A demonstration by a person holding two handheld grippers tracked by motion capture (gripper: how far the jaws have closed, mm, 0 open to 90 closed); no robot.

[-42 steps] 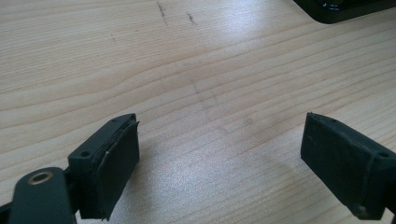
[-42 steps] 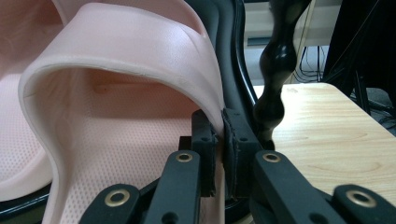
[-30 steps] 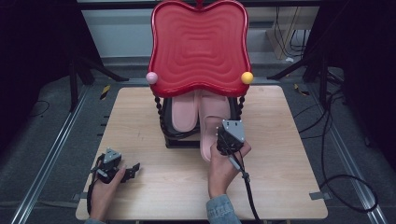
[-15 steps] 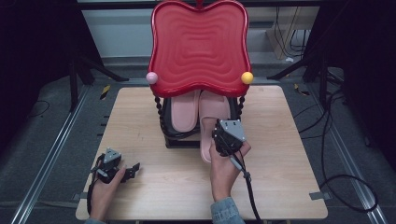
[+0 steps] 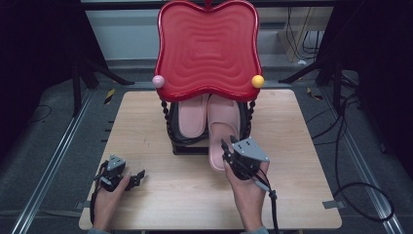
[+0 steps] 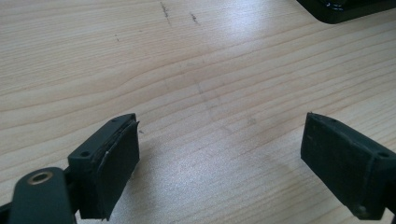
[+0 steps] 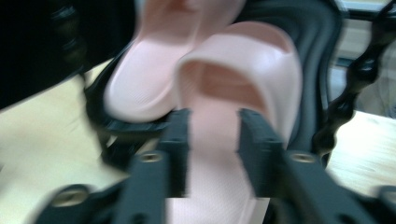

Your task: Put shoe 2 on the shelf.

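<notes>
Two pink slippers lie side by side on a black rack (image 5: 187,145) under a red wavy tray top (image 5: 207,48). The left slipper (image 5: 191,119) (image 7: 140,88) sits fully under it. The right slipper (image 5: 223,129) (image 7: 266,60) sticks out toward me over the rack's front edge. My right gripper (image 5: 227,147) (image 7: 215,116) hovers over that slipper's heel end. Its jaws have just been closing and now stand a narrow gap apart, with nothing pinched between the pads. My left gripper (image 5: 138,176) (image 6: 219,126) rests wide open on the wooden table (image 5: 302,185) at the front left, empty.
A pink ball (image 5: 158,81) and an orange ball (image 5: 257,81) sit at the red top's front corners, on black beaded posts (image 5: 251,114). Cables and dark stands surround the table on the floor. The rack's corner (image 6: 341,9) shows far ahead of the left gripper.
My right gripper has drawn back toward me along the right slipper, from near the red top's edge to the heel end. The left gripper has stayed put.
</notes>
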